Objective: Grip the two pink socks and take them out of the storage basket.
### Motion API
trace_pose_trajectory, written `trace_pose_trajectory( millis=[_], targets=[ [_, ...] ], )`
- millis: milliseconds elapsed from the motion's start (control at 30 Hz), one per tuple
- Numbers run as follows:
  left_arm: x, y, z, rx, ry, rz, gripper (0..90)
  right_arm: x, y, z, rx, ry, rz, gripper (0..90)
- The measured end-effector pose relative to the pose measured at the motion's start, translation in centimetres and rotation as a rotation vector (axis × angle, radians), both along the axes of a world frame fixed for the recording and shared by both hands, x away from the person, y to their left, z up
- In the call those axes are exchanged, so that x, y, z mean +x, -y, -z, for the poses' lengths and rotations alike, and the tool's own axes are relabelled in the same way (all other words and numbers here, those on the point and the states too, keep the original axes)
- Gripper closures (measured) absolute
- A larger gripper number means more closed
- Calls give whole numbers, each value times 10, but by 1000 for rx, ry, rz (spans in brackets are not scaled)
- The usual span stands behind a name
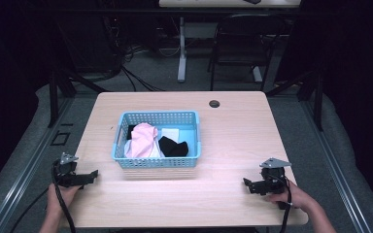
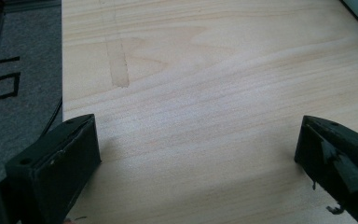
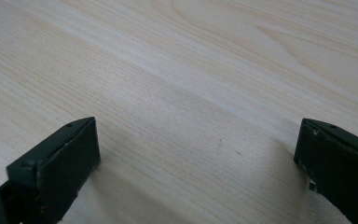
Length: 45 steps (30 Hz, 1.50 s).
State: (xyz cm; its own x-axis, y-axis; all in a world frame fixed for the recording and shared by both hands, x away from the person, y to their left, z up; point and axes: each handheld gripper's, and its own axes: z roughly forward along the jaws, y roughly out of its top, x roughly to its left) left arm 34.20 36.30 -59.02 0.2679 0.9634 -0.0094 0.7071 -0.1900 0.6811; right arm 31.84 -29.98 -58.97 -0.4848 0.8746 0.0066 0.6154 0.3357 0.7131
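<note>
The blue basket (image 1: 157, 140) stands on the worktop (image 1: 233, 141) ahead of both grippers and between them, holding a pink garment (image 1: 142, 141), a black garment (image 1: 173, 146) and something white (image 1: 171, 133) behind those. The left gripper (image 1: 92, 174) rests at the near left corner of the worktop, its jaws pointing inward toward the basket's near left corner; the basket lies just ahead and to the inner side of those jaws. The right gripper (image 1: 247, 183) sits near the front right edge, its jaws also turned inward, and the basket is well apart from it across bare wood.

In the left gripper view the jaws of the left gripper (image 2: 198, 154) stand wide with nothing but wood grain between them. In the right gripper view, the right gripper (image 3: 198, 154) is the same: spread wide, empty.

The basket's long axis runs left to right across the worktop. The pink garment lies toward the basket's left half, so the left hand (image 1: 60, 194) looks much the nearer for a first reach into it; the black garment is more central, a longer reach for the right hand (image 1: 291, 196).
</note>
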Motion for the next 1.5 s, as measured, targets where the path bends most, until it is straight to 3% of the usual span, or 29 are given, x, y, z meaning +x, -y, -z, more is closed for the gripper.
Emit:
trace_pose_trajectory(
  millis=[567, 800, 1000, 1167, 1500],
  targets=[
    [1, 0, 0, 3, 4, 5, 0, 0, 0, 0, 0, 0, -1, 0],
    [2, 1, -2, 11, -12, 48, 0, 0, 0, 0, 0, -1, -3, 0],
    [5, 9, -17, -1, -20, 95, 0, 0, 0, 0, 1, -1, 0, 0],
    [6, 18, -27, 8, -56, 137, 0, 0, 0, 0, 0, -2, -2, 0],
    [3, 22, -58, -29, -45, 153, 0, 0, 0, 0, -2, 4, 0, 0]
  ],
)
